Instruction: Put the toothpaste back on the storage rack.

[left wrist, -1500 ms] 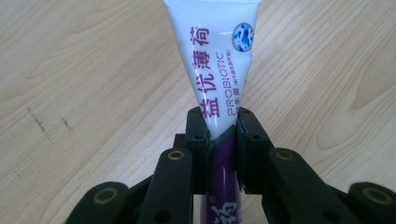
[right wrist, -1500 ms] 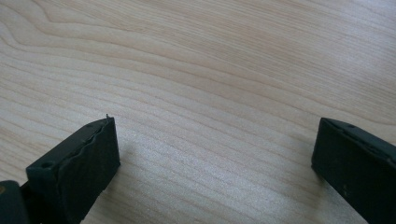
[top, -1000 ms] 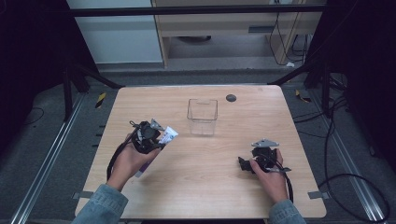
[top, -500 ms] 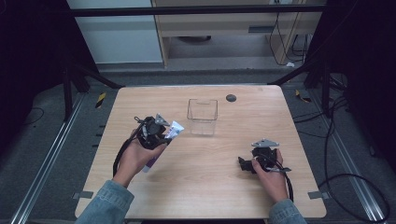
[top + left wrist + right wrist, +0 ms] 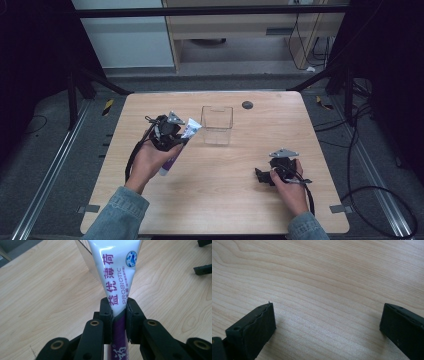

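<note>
Toothpaste tube point(image 5: 116, 272) up off the table, left of the clear box point(image 5: 217, 124), pinched mid-body by the left gripper point(image 5: 119, 315). Soft, glossy, likely slippery, so that flattened middle suits best. Right gripper point(image 5: 327, 322) near right, jaws wide, empty.

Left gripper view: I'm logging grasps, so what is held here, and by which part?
The left hand-held gripper is shut on the toothpaste tube at mid-body, where white print meets purple. The right hand-held gripper is open, holding nothing.
</note>
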Demonstrator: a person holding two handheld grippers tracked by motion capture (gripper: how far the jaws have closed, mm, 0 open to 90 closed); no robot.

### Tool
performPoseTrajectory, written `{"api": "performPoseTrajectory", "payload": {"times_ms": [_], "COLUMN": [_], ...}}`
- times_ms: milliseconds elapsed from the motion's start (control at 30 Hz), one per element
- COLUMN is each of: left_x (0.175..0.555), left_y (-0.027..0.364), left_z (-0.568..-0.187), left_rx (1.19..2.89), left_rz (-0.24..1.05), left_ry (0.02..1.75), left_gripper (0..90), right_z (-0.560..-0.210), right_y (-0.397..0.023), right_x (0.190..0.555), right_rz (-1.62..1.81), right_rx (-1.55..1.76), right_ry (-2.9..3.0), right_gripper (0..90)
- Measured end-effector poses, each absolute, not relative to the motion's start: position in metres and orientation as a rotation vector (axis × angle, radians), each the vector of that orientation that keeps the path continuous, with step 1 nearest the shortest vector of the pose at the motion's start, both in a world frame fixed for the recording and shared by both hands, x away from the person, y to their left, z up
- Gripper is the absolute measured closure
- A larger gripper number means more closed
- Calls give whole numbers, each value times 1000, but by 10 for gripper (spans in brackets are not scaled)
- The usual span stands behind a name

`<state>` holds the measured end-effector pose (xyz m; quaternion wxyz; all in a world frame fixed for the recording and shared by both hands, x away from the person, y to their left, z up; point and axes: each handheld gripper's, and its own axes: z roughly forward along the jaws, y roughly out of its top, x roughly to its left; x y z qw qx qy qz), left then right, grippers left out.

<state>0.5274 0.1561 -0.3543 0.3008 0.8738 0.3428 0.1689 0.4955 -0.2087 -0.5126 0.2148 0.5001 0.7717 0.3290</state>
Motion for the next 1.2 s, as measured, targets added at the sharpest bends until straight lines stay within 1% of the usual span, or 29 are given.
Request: {"api": "performPoseTrajectory", "payload": {"times_ms": [567,900,1000,1100,1200], "left_x": [531,533,535,539,542], "left_y": [139,119,111,104,101], "left_z": [-331,-310,-305,-299,-298], "left_rx": [2255,2277,2292,2262,2266], "left_rz": [469,522,571,521,526], "left_ry": [856,806,800,771,758], "left_gripper": [776,775,775,776,776], "right_z": [-513,-513,-513,-513,-513], "right_y": [-209,-211,-211,-211,-211], "right_x": [495,495,495,495,495], "right_rz": [912,917,916,919,918], "right_rx": [1386,1364,1363,1363,1363], "right_ry": [2140,2159,2160,2160,2160], "right_gripper": [5,5,5,5,5]}}
